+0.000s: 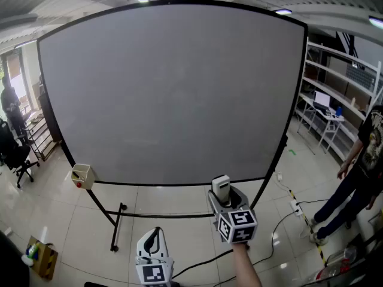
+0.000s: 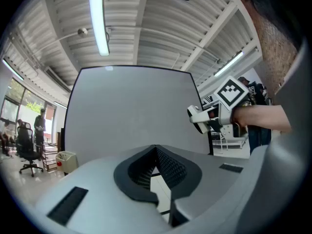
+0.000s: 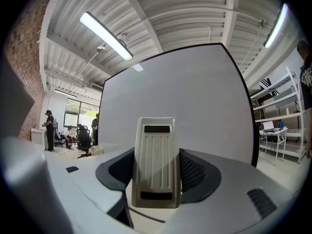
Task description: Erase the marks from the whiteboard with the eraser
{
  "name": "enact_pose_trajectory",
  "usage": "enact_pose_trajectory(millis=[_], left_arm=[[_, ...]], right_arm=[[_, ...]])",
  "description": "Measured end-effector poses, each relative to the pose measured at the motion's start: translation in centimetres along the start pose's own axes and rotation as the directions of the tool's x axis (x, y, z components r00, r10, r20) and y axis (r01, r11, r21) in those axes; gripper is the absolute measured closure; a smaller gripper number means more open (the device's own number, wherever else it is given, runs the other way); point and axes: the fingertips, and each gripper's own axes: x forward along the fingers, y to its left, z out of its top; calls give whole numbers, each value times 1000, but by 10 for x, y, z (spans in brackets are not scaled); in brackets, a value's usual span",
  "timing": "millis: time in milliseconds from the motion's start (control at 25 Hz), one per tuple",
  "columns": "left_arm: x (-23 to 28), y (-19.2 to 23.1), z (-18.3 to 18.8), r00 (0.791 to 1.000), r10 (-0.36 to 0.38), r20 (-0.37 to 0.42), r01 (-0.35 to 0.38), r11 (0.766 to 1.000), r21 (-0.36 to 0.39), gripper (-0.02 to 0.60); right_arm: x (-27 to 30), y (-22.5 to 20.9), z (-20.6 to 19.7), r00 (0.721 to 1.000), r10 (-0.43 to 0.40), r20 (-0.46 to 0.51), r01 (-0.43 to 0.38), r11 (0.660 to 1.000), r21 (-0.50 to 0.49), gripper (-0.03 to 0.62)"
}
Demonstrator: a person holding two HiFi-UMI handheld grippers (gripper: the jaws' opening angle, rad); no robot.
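Lowest and closest, left gripper point(image 1: 154, 239) hangs empty, its jaws together. Whiteboard point(image 1: 173, 94) stands ahead of both, with no marks visible on it. Right gripper point(image 1: 223, 195), nearer the board's bottom edge, clamps the eraser point(image 3: 155, 162), long axis pointing up toward the board.

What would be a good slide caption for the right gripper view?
The right tool grips a pale eraser upright in front of a large whiteboard with no marks showing.
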Motion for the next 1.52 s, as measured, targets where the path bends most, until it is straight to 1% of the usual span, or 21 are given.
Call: enact_pose_trajectory(millis=[120,200,320,400,520,600,680,720,800,960,1000,1080,1160,1240,1360,1440,1520], left_arm=[[22,23,4,1000,-16,21,15,999,50,578],[38,39,8,999,-32,34,30,998,49,578],[66,67,17,997,-64,48,63,997,35,578],[83,86,26,993,-98,73,95,994,47,578],[102,106,34,981,-162,101,157,986,61,578],[111,115,32,974,-202,102,196,978,71,578],[119,124,25,971,-223,89,218,974,68,578],[122,129,21,971,-225,82,221,974,57,578],[125,138,17,974,-215,77,214,977,19,578],[132,150,9,980,-190,58,191,982,-12,578],[133,153,6,982,-184,48,186,982,-25,578],[135,155,2,984,-176,38,178,982,-58,578],[136,155,0,985,-167,34,169,983,-68,578],[135,155,-3,988,-155,26,157,985,-70,578],[129,155,-10,990,-141,9,141,987,-82,578],[125,159,-15,993,-121,-6,120,988,-95,578],[121,162,-17,995,-102,-15,100,989,-108,578]], right_arm=[[52,5,53,998,-10,62,12,999,-35,322],[88,8,91,995,-20,95,28,997,-78,322],[146,8,147,992,-60,111,77,985,-156,322],[180,6,185,988,-99,120,120,976,-182,322],[217,-2,229,980,-158,125,179,966,-187,322],[228,-13,250,964,-228,136,252,945,-208,322],[234,-22,264,947,-290,138,315,922,-226,322],[238,-24,267,944,-303,128,325,920,-221,322],[245,-27,265,944,-312,108,327,927,-181,322],[245,-28,260,944,-296,148,309,948,-71,326],[245,-27,258,943,-297,147,308,950,-56,326],[247,-23,256,945,-292,148,303,951,-58,327],[253,-10,253,950,-270,155,285,955,-82,327],[262,10,238,957,-253,143,271,954,-128,327],[279,64,209,971,-218,98,235,943,-234,327],[293,101,185,980,-191,57,199,926,-320,327],[305,125,166,981,-189,32,186,896,-402,327]])
